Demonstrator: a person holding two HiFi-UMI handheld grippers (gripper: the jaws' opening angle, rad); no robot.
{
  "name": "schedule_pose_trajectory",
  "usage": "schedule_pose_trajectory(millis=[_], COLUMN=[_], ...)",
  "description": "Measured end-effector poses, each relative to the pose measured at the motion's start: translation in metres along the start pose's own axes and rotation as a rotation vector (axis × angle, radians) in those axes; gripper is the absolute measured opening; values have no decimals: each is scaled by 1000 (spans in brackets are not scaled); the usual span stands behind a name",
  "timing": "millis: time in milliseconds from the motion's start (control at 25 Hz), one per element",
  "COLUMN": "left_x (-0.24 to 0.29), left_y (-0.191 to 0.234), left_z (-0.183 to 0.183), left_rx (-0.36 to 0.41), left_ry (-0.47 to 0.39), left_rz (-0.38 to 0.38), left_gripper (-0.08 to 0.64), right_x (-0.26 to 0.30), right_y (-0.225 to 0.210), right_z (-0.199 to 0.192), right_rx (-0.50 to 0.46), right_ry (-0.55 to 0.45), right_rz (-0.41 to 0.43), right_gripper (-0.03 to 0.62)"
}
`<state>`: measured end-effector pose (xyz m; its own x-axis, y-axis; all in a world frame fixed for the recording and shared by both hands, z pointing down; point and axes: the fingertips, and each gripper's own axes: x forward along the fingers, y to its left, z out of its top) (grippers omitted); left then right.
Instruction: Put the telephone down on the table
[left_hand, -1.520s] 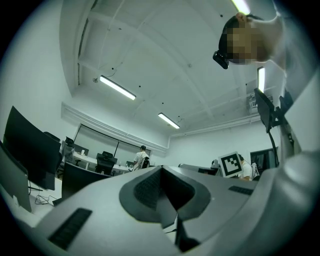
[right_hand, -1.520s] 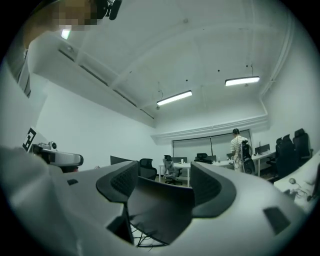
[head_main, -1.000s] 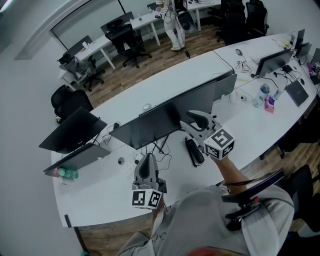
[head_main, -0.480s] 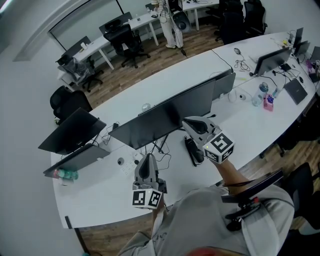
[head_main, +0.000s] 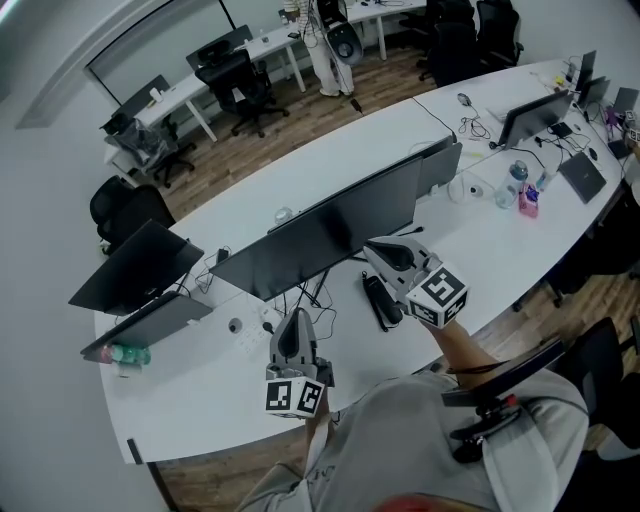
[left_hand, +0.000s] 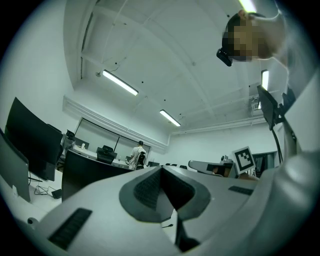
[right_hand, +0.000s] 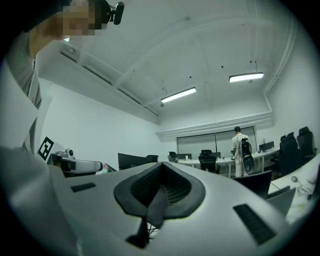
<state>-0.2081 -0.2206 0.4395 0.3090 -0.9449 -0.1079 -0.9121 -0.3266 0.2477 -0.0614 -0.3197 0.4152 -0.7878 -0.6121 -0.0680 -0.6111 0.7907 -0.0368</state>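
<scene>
In the head view the black telephone handset (head_main: 381, 300) lies flat on the white table (head_main: 500, 262), in front of the wide monitor. My right gripper (head_main: 381, 250) hovers just above and to the right of the handset, jaws shut with nothing between them. In the right gripper view (right_hand: 161, 184) the dark pads meet and point up into the room, and the handset is not in sight. My left gripper (head_main: 291, 322) stands upright near the table's front edge, left of the handset, also shut and empty. Its pads meet in the left gripper view (left_hand: 161, 181).
A wide dark monitor (head_main: 330, 232) stands behind the handset, with cables (head_main: 322, 300) under it. Two more screens (head_main: 135, 265) sit at the left beside a green bottle (head_main: 127, 352). Bottles (head_main: 516, 187) and a laptop are at the right. An office chair (head_main: 515, 385) is beside me.
The right gripper's jaws have gone from open to shut while it stayed over the handset. The left gripper has not moved. The head view has shifted slightly.
</scene>
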Motion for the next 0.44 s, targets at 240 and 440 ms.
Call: schedule_pose_trajectory(millis=[240, 440], left_x=[3, 4], left_y=[0, -1], left_z=[-3, -2], left_rx=[-7, -10], left_ry=[5, -2], left_rz=[-7, -12], left_gripper=[11, 11], right_x=[-1, -3], right_y=[3, 1], right_z=[-5, -8], right_rx=[2, 2], right_ry=[14, 26], right_rz=[-1, -9], right_gripper=[15, 15])
